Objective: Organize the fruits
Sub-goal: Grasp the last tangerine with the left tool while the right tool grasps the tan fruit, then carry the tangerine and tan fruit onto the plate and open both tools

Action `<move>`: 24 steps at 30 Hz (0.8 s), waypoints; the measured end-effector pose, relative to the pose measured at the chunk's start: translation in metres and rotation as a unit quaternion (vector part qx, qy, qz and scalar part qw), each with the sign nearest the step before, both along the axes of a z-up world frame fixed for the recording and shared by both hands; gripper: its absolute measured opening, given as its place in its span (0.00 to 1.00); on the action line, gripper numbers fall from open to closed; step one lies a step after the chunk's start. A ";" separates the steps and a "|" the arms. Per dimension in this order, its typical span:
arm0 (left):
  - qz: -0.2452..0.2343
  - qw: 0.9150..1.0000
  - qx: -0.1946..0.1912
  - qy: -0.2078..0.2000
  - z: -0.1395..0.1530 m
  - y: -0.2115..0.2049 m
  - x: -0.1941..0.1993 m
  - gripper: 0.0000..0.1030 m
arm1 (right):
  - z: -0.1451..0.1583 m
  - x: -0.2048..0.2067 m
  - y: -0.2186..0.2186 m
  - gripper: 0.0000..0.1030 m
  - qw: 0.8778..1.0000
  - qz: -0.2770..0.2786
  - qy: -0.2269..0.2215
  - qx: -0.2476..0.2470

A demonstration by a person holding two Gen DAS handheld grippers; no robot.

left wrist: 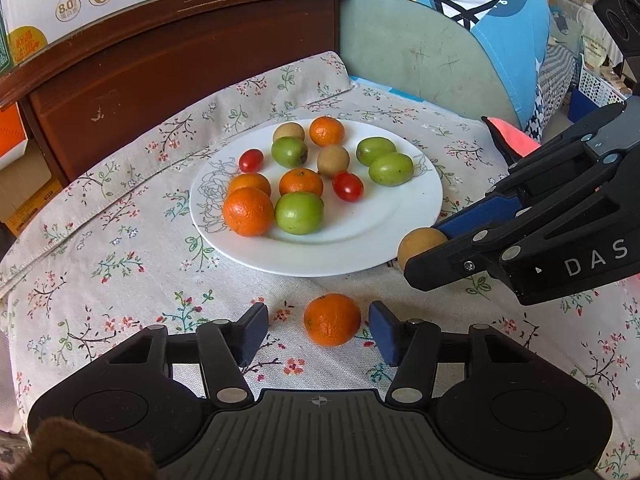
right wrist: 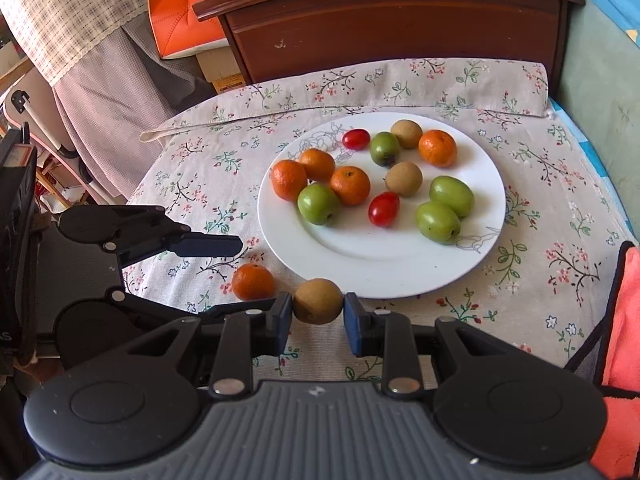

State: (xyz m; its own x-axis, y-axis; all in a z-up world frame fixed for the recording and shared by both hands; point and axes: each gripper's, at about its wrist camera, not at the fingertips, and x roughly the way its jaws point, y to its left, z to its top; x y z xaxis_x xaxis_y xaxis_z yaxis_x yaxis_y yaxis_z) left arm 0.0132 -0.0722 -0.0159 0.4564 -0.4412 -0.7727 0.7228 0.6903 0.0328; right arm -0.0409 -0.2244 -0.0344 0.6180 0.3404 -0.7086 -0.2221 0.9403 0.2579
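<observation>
Floral-clothed worktop [left wrist: 120,280] carried the plate [right wrist: 380,272]; right claw [right wrist: 318,314] clamped a longan [right wrist: 318,300] (slippery, likely to roll), left claw [left wrist: 318,334] gaped around a tangerine [left wrist: 332,319].

- Round tan-brown fruit [right wrist: 318,301]: sits between the right jaws, both pads touching its sides.
- Loose mandarin [left wrist: 332,320]: orange, dimpled, resting on the cloth between the spread left jaws, touching neither pad.
</observation>
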 end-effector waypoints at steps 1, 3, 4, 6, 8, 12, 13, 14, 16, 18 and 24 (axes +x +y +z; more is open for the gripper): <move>0.000 1.000 -0.003 0.000 0.000 0.000 0.000 0.47 | 0.000 0.000 0.000 0.27 1.000 -0.001 0.000 0.000; -0.002 1.000 -0.009 0.006 0.000 0.000 0.000 0.38 | 0.000 0.000 -0.001 0.27 1.000 -0.003 0.001 0.000; -0.002 1.000 -0.011 0.008 0.000 0.000 0.000 0.35 | 0.000 0.000 -0.002 0.27 1.000 -0.003 0.002 0.000; -0.001 1.000 -0.013 0.005 0.000 0.000 -0.001 0.30 | 0.000 0.001 -0.002 0.27 1.000 -0.004 0.003 0.001; -0.002 1.000 -0.015 0.006 0.000 0.000 -0.002 0.26 | -0.001 0.001 -0.001 0.27 1.000 -0.004 0.004 0.000; 0.001 1.000 -0.014 0.009 0.002 0.001 -0.001 0.25 | -0.001 0.002 -0.001 0.27 1.000 -0.003 0.005 0.000; 0.002 1.000 -0.015 0.008 0.004 0.001 -0.001 0.25 | 0.000 0.002 -0.002 0.27 1.000 -0.002 0.004 0.001; 0.004 1.000 -0.018 0.005 0.007 0.002 0.000 0.25 | 0.000 0.001 -0.002 0.27 1.000 -0.001 0.003 0.001; 0.009 1.000 -0.025 0.000 0.015 0.003 0.001 0.25 | 0.003 0.000 -0.002 0.27 1.000 0.002 -0.002 -0.001; 0.013 0.999 -0.033 -0.009 0.025 0.004 0.002 0.25 | 0.007 -0.004 -0.002 0.27 1.000 0.004 -0.013 -0.009; 0.033 0.996 -0.067 -0.052 0.062 0.008 0.004 0.25 | 0.031 -0.016 -0.008 0.27 0.997 -0.012 -0.060 -0.037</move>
